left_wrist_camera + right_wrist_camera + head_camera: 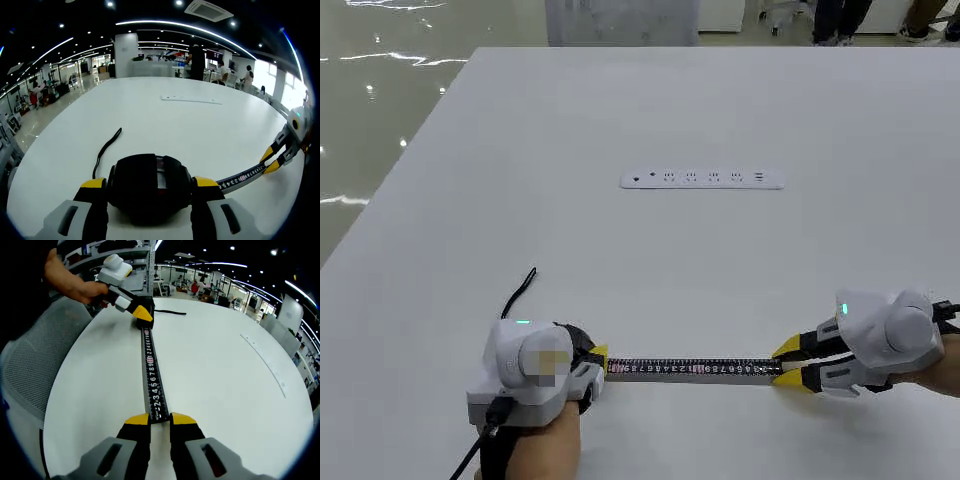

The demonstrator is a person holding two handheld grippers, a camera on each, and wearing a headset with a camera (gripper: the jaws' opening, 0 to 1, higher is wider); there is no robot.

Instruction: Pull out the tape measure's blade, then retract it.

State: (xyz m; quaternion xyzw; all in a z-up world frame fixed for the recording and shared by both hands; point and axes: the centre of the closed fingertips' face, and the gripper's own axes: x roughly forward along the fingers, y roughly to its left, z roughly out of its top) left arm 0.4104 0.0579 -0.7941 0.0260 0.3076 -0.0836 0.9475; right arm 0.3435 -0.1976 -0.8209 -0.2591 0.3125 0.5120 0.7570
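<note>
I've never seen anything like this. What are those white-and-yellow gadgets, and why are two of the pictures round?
No robot here: a person holds a two-jawed tool, a gripper, in each hand. The rectangular picture comes from a camera on the person's head, looking down at the white table. The round ones come from a camera riding on each gripper. The left gripper is shut on a black tape measure case. The right gripper is shut on the end of its blade, which is drawn out between them. A white power strip lies farther back, and a black strap trails behind the case.
</note>
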